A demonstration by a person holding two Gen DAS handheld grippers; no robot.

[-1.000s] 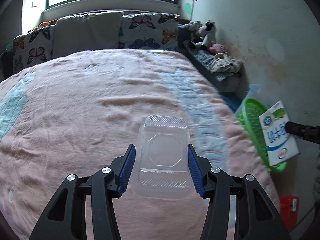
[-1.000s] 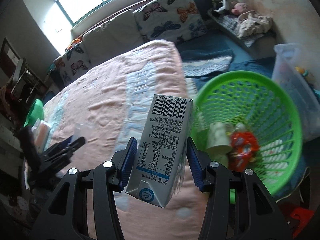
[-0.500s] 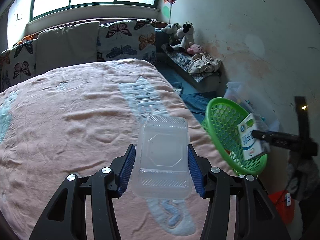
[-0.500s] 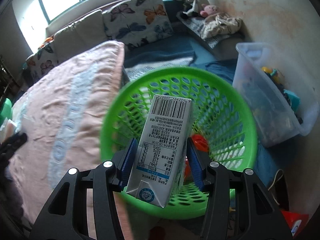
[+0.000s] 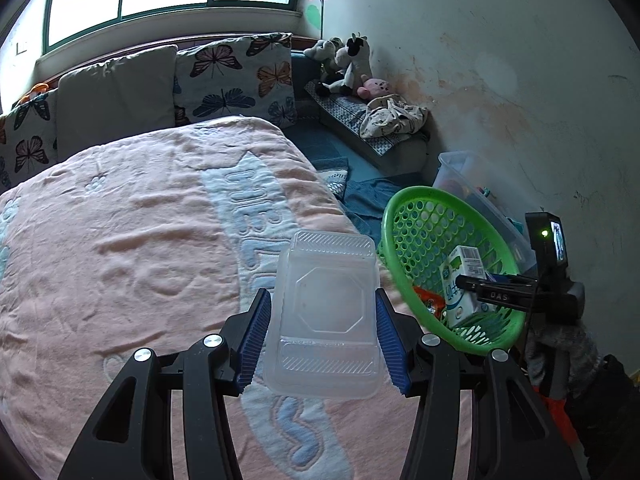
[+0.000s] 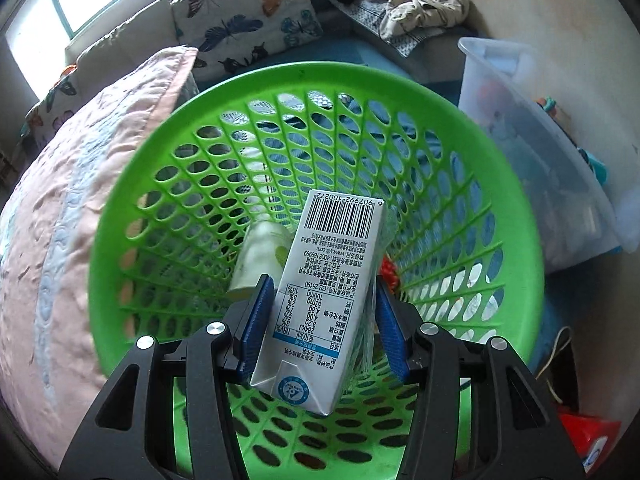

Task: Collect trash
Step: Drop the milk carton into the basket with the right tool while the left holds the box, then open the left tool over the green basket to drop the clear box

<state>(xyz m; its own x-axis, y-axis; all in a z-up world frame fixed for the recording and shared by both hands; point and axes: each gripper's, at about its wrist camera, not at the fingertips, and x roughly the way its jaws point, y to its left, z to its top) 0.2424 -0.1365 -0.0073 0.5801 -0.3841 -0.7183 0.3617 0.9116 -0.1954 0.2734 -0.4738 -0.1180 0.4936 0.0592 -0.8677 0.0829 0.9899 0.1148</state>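
hidden: basket (image 6: 132, 216) floor behind milk carton (image 6: 320, 300) | cut off: orange item (image 6: 592, 440) | blurred: storage bin (image 6: 560, 152) contents

Milk carton (image 6: 320, 300) over green basket (image 6: 516, 248), clear tray (image 5: 326, 312)

So much colour here. The basket (image 6: 132, 216) is bright lime green with oval holes all over. The milk carton (image 6: 324, 292) is white with a black barcode, black print and a blue band and round logo. The blanket (image 5: 120, 240) is peachy pink with a pale blue stripe of raised lettering. The pillows (image 5: 236, 80) at the top are cream with butterflies in orange, navy and teal. The gripper pads (image 6: 256, 324) are ribbed blue on black arms, and the food container (image 5: 326, 312) is see-through.
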